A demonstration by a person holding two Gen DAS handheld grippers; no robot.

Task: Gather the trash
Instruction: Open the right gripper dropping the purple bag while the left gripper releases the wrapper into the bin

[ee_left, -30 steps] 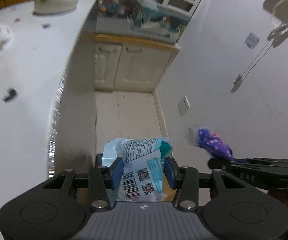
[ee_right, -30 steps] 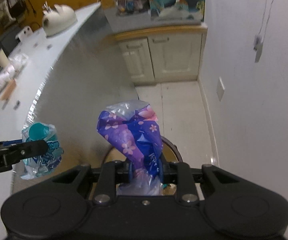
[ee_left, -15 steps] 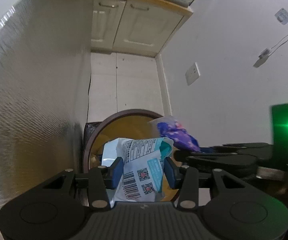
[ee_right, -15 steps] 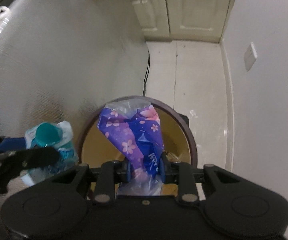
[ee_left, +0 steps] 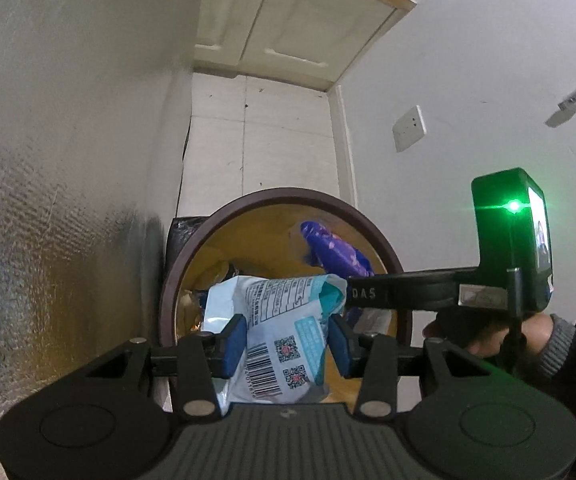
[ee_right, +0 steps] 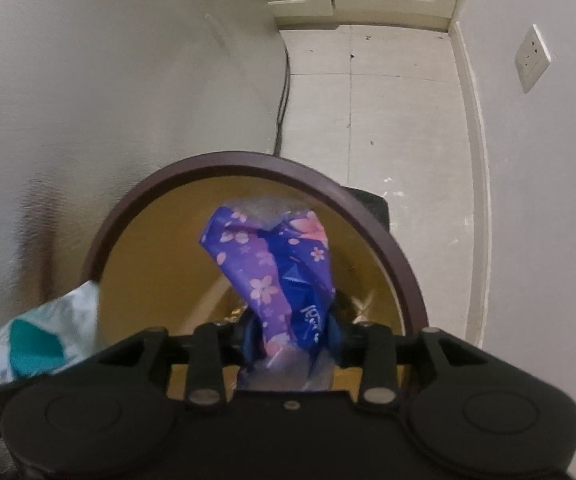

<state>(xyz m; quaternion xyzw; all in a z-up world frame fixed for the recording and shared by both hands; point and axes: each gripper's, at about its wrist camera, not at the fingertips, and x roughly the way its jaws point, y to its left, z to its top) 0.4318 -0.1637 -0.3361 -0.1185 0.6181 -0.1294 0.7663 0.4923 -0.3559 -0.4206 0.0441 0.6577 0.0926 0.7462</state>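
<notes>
Over the bin [ee_right: 248, 168]: left tool [ee_left: 286, 338] grips white-teal packet [ee_left: 276, 320]; right tool [ee_right: 290, 338], jaws just opening, purple wrapper [ee_right: 272, 264] between; neither dropped yet.

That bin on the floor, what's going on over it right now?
A person is dumping trash into the brown-rimmed bin. The left gripper holds a white-and-teal wrapper over it. The right gripper's fingers have just been opening around a purple flowered wrapper, which is still between them above the bin.
</notes>
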